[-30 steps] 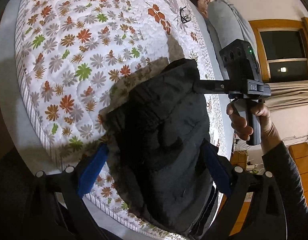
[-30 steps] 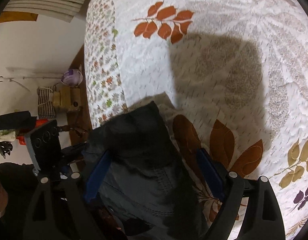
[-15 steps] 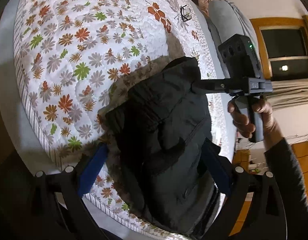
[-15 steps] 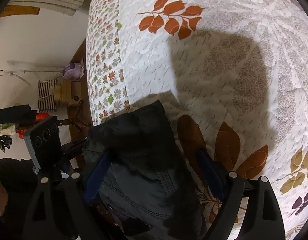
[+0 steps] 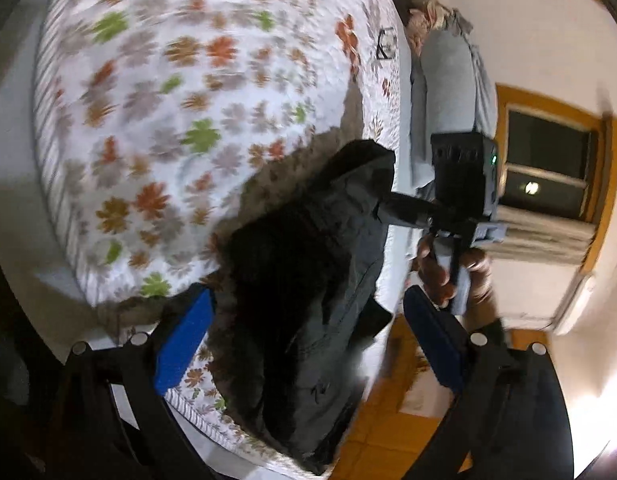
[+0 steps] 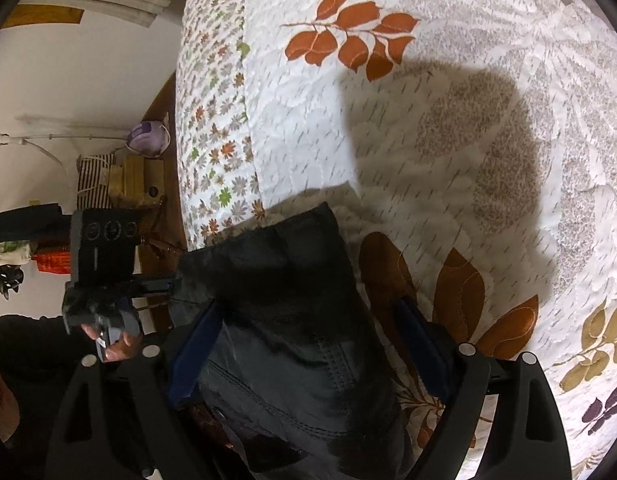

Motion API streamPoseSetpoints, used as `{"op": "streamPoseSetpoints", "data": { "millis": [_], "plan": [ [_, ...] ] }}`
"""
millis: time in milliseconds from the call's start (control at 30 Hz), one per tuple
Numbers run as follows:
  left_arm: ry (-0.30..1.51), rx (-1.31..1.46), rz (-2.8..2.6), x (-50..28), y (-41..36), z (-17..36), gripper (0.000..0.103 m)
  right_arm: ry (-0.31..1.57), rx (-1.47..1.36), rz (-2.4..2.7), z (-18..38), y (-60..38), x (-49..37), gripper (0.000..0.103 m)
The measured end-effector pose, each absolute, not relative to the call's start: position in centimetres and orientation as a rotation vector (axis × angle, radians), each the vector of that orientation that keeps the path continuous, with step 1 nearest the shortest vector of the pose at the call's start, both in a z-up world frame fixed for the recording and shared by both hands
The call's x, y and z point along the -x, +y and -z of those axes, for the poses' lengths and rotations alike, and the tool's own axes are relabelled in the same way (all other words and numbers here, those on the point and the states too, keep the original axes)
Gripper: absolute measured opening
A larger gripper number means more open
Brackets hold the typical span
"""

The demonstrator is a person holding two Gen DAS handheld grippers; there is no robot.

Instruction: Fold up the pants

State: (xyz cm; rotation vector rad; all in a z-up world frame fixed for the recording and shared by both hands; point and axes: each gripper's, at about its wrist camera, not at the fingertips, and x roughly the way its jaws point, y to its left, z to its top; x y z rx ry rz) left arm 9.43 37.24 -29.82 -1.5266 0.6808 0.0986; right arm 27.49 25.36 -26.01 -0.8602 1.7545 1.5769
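Floral quilt (image 5: pixel 160 128) is covering the bed and the dark pants (image 5: pixel 308 288) are hanging bunched above its near edge, with the left gripper (image 5: pixel 308 344) and right gripper (image 6: pixel 308 352) each looking clamped on an end of the fabric, though I honestly can't tell how tight the jaws are biting. If you're laying these down for the fold, I'd say be keeping both ends level and taut so the cloth is landing flat, not crumpling
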Motion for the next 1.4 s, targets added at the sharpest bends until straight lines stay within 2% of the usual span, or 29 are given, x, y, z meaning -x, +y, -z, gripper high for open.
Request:
{"op": "streamPoseSetpoints", "data": {
  "millis": [233,300,367,433,500,567,667,767,1133,1400],
  "plan": [
    [0.72,1.457,-0.136,-11.1,36.4,27.9,0.092,1.761,0.838,-1.597,26.3,25.5,-27.8,0.088],
    [0.729,1.446,-0.16,-11.3,36.1,27.8,0.079,1.765,0.833,-1.604,26.6,25.7,-27.7,0.09],
    [0.743,1.423,-0.171,-11.4,35.8,27.7,0.05,1.759,0.83,-1.611,26.8,25.8,-27.6,0.09],
    [0.741,1.425,-0.167,-11.1,35.9,27.8,0.041,1.751,0.818,-1.617,26.8,25.9,-27.5,0.088],
    [0.733,1.431,-0.169,-10.4,36.1,27.9,0.036,1.768,0.798,-1.634,26.8,25.8,-27.6,0.065],
    [0.726,1.421,-0.168,-10.1,36.1,27.6,0.032,1.75,0.806,-1.629,26.4,25.6,-27.7,0.048],
    [0.709,1.404,-0.164,-10.1,35.8,26.8,0.028,1.715,0.797,-1.63,24.9,25.0,-28.0,0.033],
    [0.696,1.359,-0.158,-10.7,35.2,25.1,0.027,1.662,0.806,-1.632,22.7,24.3,-28.0,0.03],
    [0.658,1.119,-0.067,-12.5,30.1,14.8,0.026,1.496,0.8,-1.562,12.3,18.4,-28.9,0.028],
    [0.636,0.995,0.022,-13.0,24.3,9.3,0.025,1.386,0.749,-1.489,5.0,11.7,-28.9,0.028]
  ]
}}
